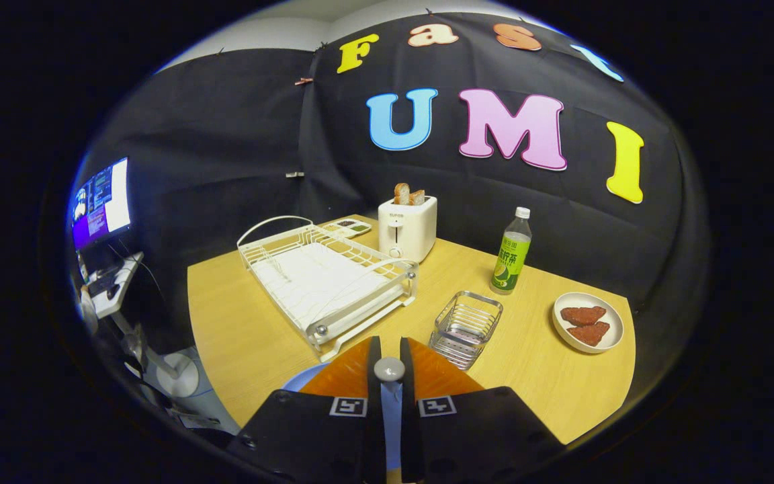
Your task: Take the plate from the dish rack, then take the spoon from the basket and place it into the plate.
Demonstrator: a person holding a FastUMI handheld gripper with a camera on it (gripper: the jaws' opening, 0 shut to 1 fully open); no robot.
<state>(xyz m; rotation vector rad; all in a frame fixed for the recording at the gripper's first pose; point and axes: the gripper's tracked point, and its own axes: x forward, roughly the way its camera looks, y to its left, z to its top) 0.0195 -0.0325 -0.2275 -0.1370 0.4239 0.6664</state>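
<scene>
In the gripper view, the tool (389,370) was seen with its two fingers brought close together and clamped on a small rounded grey end, judged to be the handle end of the spoon (389,369). The rest of the spoon was hidden below the fingers, so its length could not be told. A blue plate (301,380) was partly seen under the fingers, at the near edge of the wooden bench (239,323); its rim showed to the left of the left finger. The white dish rack (325,279) stood just beyond the fingers, to the left, with no plate in it. The wire basket (465,327) stood just beyond the right finger, and no spoon could be seen in it. Further away were a toaster (407,227) with bread, a green bottle (512,253) and, at the far right, a white dish (587,321) with two brown pieces.

The spoon was judged to be light, stiff and smooth, so it could slip or swing when held only by its end; a firm hold on the handle was needed until it was lowered into the plate.
</scene>
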